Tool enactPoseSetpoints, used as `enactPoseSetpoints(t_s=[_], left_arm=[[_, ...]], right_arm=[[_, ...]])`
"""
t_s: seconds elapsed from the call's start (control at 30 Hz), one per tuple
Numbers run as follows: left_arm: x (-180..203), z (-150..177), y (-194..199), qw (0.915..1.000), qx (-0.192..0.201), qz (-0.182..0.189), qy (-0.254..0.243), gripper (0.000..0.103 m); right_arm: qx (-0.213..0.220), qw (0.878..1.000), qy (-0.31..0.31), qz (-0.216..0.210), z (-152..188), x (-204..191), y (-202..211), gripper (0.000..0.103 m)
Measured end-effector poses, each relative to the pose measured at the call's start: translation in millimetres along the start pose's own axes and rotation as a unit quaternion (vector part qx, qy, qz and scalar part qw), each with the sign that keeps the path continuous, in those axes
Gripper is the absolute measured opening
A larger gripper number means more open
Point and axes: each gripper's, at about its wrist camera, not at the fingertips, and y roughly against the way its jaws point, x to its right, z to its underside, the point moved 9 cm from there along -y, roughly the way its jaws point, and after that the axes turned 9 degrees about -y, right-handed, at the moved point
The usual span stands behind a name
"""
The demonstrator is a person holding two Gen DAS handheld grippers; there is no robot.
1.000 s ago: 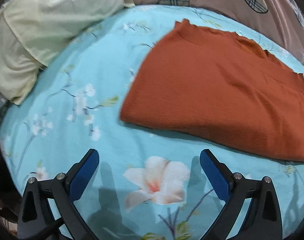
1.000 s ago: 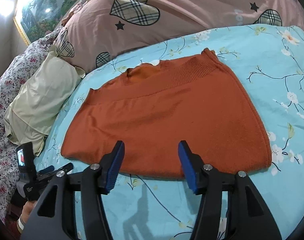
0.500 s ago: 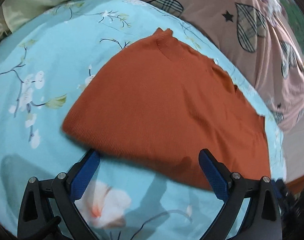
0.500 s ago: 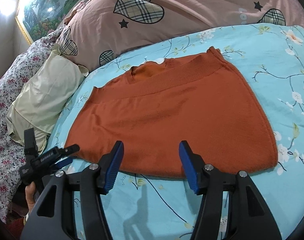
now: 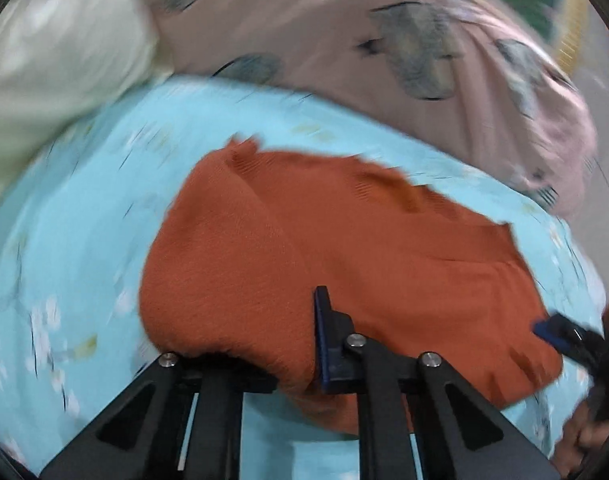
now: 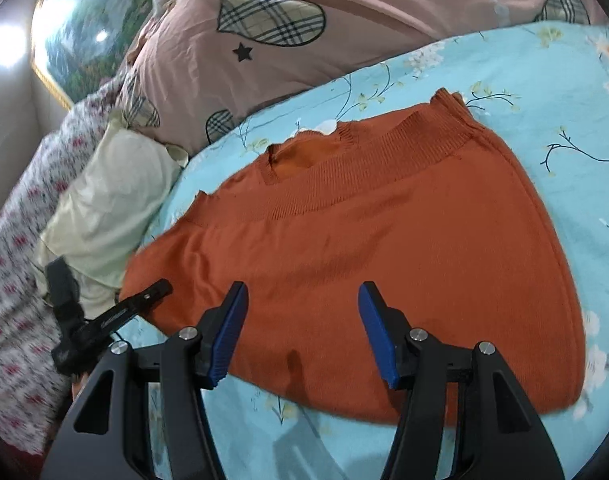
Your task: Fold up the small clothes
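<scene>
An orange knitted garment (image 6: 364,248) lies flat on the turquoise floral bedsheet (image 6: 564,92), ribbed hem toward the far side. My right gripper (image 6: 304,332) is open, its blue pads (image 6: 376,332) over the garment's near edge, nothing between them. In the blurred left wrist view my left gripper (image 5: 264,344) sits at the near left corner of the garment (image 5: 344,248); cloth bunches over the left finger and against the right pad (image 5: 322,340), jaws closer together. The left gripper also shows in the right wrist view (image 6: 116,312) at the garment's left corner.
A pale yellow pillow (image 6: 108,208) lies to the left of the garment. A pink quilt with plaid hearts (image 6: 304,40) runs along the far side. A floral cover (image 6: 16,280) is at the far left. The right gripper shows at the right edge of the left wrist view (image 5: 564,336).
My left gripper moved onto the garment's near left corner and its jaws narrowed on the cloth. My right gripper moved forward over the near edge, still open.
</scene>
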Motion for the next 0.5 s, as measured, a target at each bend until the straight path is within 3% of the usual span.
enactPoseSetpoints(t_s=[0.13, 0.27, 0.37, 0.47, 0.5], left_arm=[[64, -15, 6, 0.9955, 0.023, 0.049, -0.077, 0.007], [111, 0, -17, 0.9866, 0.006, 0.081, -0.142, 0.007], [122, 18, -34, 0.9829, -0.020, 0.090, -0.159, 0.007], [125, 28, -35, 0.9807, -0.023, 0.089, -0.172, 0.007], [125, 30, -34, 0.9800, -0.023, 0.092, -0.175, 0.007]], right_arm=[[-0.025, 0.999, -0.024, -0.042, -22, 6, -6, 0.059], [-0.065, 0.994, -0.046, -0.081, -39, 5, -21, 0.059], [-0.104, 0.988, -0.057, -0.098, -47, 0, -42, 0.060], [-0.159, 0.978, -0.069, -0.116, -47, -11, -77, 0.075], [-0.170, 0.976, -0.071, -0.115, -47, -14, -87, 0.075]])
